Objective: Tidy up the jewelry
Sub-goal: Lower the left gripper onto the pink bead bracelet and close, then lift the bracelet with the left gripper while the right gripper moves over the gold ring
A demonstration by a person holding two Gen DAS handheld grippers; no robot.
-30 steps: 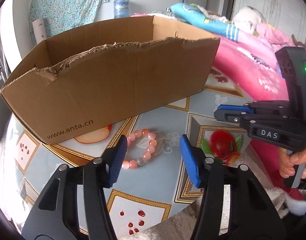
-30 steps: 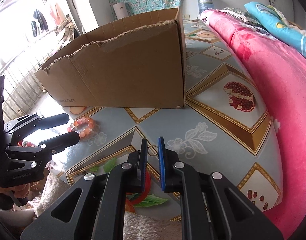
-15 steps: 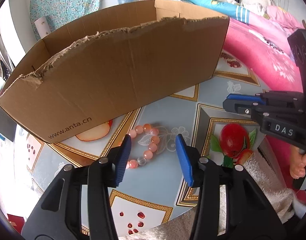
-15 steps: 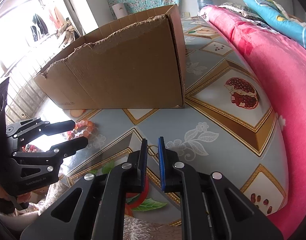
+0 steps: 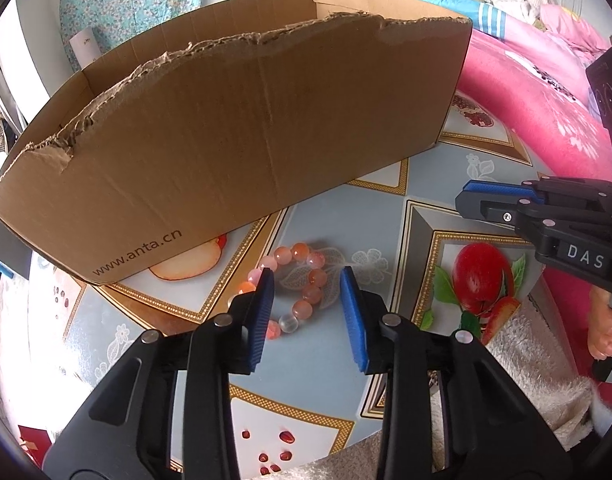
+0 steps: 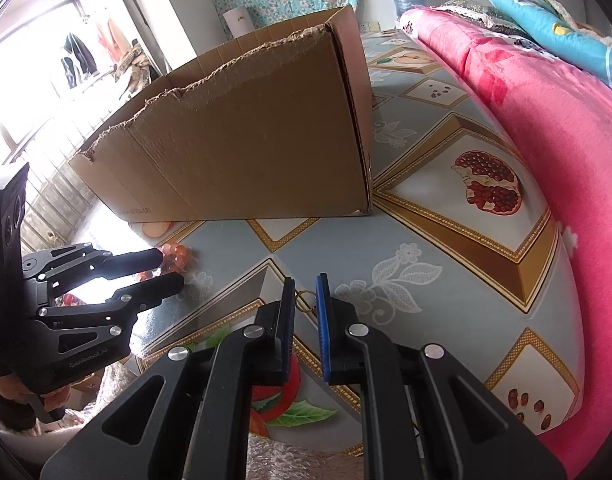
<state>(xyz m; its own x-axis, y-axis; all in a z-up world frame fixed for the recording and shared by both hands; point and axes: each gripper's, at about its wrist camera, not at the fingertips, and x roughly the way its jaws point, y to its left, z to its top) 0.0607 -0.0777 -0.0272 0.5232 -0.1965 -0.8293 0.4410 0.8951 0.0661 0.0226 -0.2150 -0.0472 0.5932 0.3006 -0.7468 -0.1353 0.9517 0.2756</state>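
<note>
A bracelet point(image 5: 306, 280) of pink and orange beads lies on the patterned tablecloth just in front of a torn brown cardboard box point(image 5: 242, 128). My left gripper point(image 5: 308, 280) is open and sits low over the bracelet, its blue pads either side of the right half of the loop. In the right wrist view the left gripper point(image 6: 172, 268) reaches the beads point(image 6: 174, 254). My right gripper point(image 6: 305, 286) has its jaws a narrow gap apart; a small gold ring point(image 6: 306, 300) lies on the cloth between its tips. The right gripper also shows in the left wrist view point(image 5: 466, 200).
The box point(image 6: 242, 148) stands open-topped across the table point(image 6: 426, 216). A pink quilt point(image 6: 546, 128) with folded bedding runs along the right side. A fluffy white cloth point(image 5: 526, 360) hangs over the near table edge.
My left gripper has moved forward and down over the bracelet and its jaws have narrowed. My right gripper has barely moved.
</note>
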